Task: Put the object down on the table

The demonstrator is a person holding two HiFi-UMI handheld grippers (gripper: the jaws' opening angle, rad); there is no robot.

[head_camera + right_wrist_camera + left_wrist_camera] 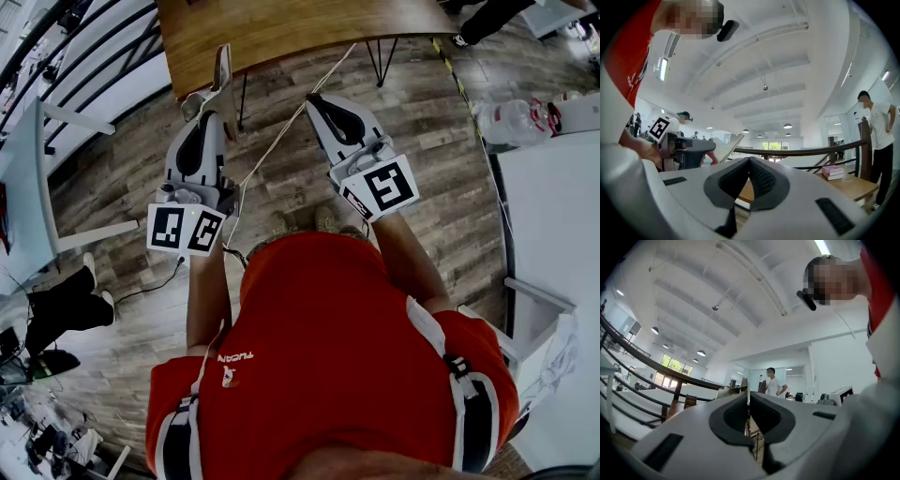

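Note:
No object shows between either pair of jaws. In the head view my left gripper (223,77) and my right gripper (313,97) are held up side by side over the wood floor, short of the brown wooden table (281,28). Both point upward toward the ceiling. The left gripper (748,397) has its dark pads pressed together with nothing in them. The right gripper (749,161) is shut the same way and empty. From the right gripper view, the left gripper (689,147) appears at the left with its marker cube.
A white table (553,234) with plastic bottles (516,122) stands at the right. A railing (84,47) runs along the left. Books (833,171) lie on a wooden table (855,185). A person in a white shirt (881,136) stands beside it. A cable (281,136) crosses the floor.

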